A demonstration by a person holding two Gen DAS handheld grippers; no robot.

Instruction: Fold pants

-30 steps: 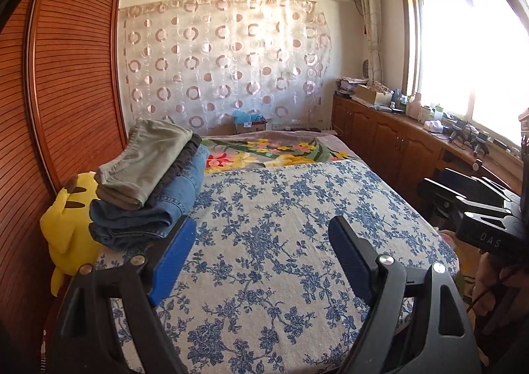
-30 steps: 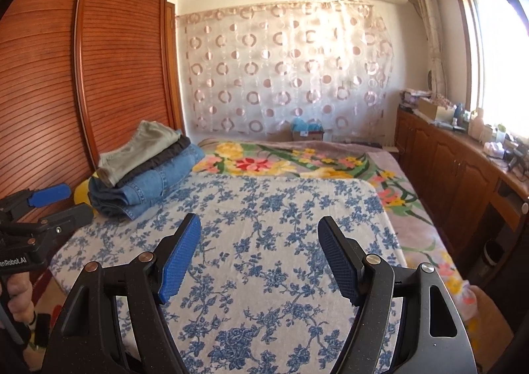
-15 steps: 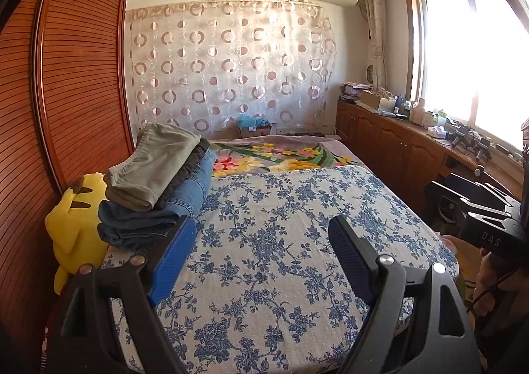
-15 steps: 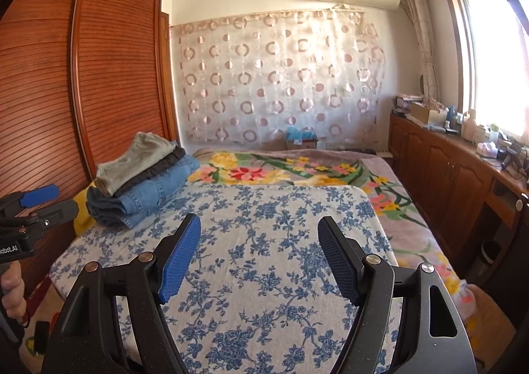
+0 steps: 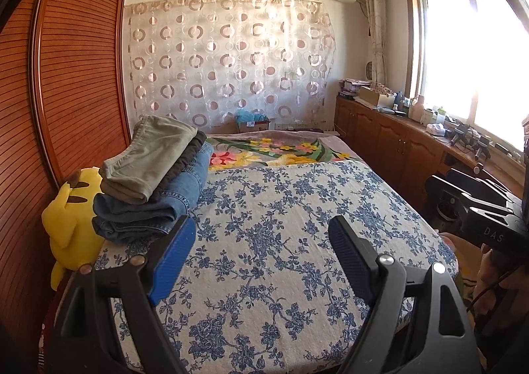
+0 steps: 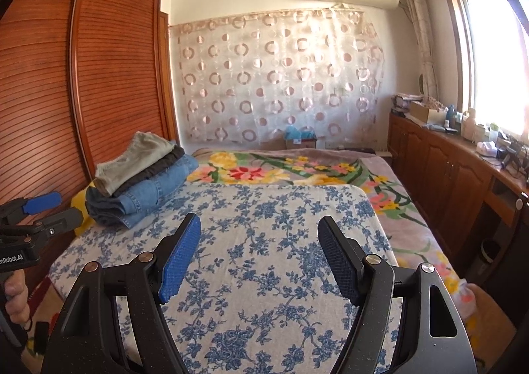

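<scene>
A stack of folded pants (image 5: 155, 175) lies at the left edge of the bed: blue jeans at the bottom, a dark pair in the middle, an olive-grey pair on top. The stack also shows in the right wrist view (image 6: 139, 175). My left gripper (image 5: 261, 235) is open and empty, held above the near part of the blue-flowered bedspread (image 5: 281, 241), to the right of the stack. My right gripper (image 6: 259, 235) is open and empty above the bedspread (image 6: 264, 274). The left gripper's body (image 6: 29, 235) shows at the left edge of the right wrist view.
A yellow plush toy (image 5: 72, 218) sits between the stack and the wooden wardrobe (image 5: 66, 76) on the left. A flowered blanket (image 5: 274, 152) covers the far half of the bed. Wooden cabinets (image 5: 396, 149) with clutter run under the window on the right.
Both grippers have risen and tilted up a little, so the bed and the stack sit lower in both views. Both stay open and empty.
</scene>
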